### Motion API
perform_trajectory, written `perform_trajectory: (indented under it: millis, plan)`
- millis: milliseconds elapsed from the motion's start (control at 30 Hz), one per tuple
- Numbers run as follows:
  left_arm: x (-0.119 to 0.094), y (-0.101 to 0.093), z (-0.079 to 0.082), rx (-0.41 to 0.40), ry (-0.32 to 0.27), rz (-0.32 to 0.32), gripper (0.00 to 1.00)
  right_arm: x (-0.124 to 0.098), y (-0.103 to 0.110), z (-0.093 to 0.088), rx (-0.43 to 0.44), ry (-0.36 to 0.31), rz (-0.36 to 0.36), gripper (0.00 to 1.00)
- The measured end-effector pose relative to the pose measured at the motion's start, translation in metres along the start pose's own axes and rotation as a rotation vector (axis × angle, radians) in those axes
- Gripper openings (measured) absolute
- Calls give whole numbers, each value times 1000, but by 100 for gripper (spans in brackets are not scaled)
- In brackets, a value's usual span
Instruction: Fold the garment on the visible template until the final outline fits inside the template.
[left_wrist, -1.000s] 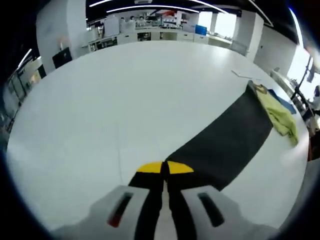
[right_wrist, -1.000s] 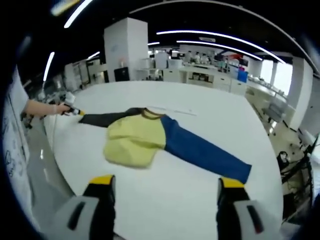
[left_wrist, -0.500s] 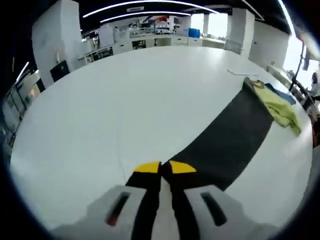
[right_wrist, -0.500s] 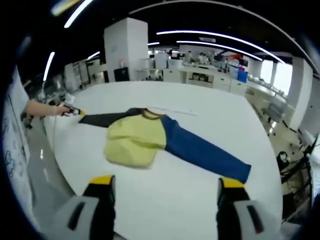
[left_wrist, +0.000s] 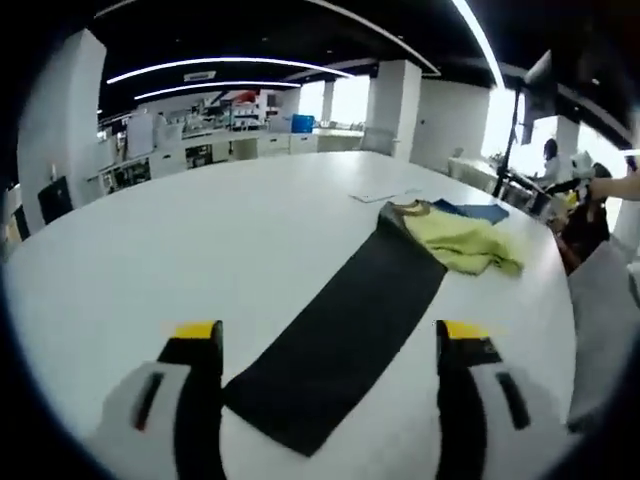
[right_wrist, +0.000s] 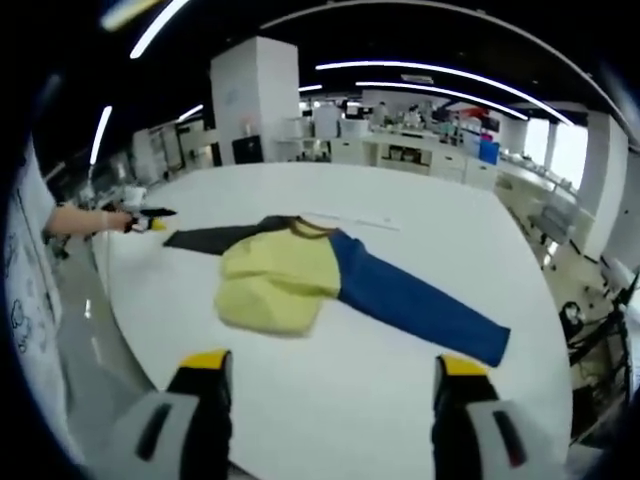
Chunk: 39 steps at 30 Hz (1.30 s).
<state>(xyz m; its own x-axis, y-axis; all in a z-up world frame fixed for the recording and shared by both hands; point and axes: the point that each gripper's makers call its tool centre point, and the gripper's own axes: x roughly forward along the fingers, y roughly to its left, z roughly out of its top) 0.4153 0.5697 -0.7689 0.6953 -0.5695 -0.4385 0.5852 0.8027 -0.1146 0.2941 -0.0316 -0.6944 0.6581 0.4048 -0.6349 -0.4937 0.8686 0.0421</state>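
The garment lies spread flat on the white table (right_wrist: 420, 220). It has a yellow body (right_wrist: 275, 285), a blue sleeve (right_wrist: 420, 305) and a black sleeve (right_wrist: 215, 237). In the left gripper view the black sleeve (left_wrist: 350, 310) runs from between my jaws away to the yellow body (left_wrist: 460, 242), with a bit of the blue sleeve (left_wrist: 475, 210) beyond. My left gripper (left_wrist: 327, 332) is open over the sleeve's cuff end and holds nothing. In the right gripper view it is the small left gripper (right_wrist: 150, 217) in a hand at the cuff. My right gripper (right_wrist: 332, 362) is open, well short of the garment.
A thin pale strip (right_wrist: 350, 218) lies on the table just beyond the collar, also seen as a strip (left_wrist: 385, 195) in the left gripper view. The table edge (right_wrist: 120, 330) runs close on the left. Benches and pillars stand far behind. A person's hand (left_wrist: 615, 185) is at the right.
My left gripper has gone from shut on the black sleeve's cuff to open, and the cuff lies flat on the table. The left view has swung. The right gripper has hardly moved.
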Motion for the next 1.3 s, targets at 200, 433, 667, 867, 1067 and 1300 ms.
perform_trajectory:
  millis: [200, 433, 667, 867, 1067, 1300]
  plan:
    - [3, -40, 12, 36, 12, -93, 99, -2, -5, 1, 0, -9, -2, 83]
    - [2, -64, 24, 66, 0, -135, 99, -3, -3, 0, 0, -18, 2, 82]
    - [-3, -86, 30, 74, -12, -170, 99, -3, -3, -1, -4, -25, 17, 81]
    - [-6, -114, 35, 83, -18, -193, 99, -6, -4, -5, -4, -37, 33, 81]
    - [-10, -133, 35, 77, -13, -190, 98, -7, -5, -6, -17, -49, 61, 80]
    - [-14, -170, 33, 74, -25, -191, 95, -8, -4, -8, -33, -64, 91, 80]
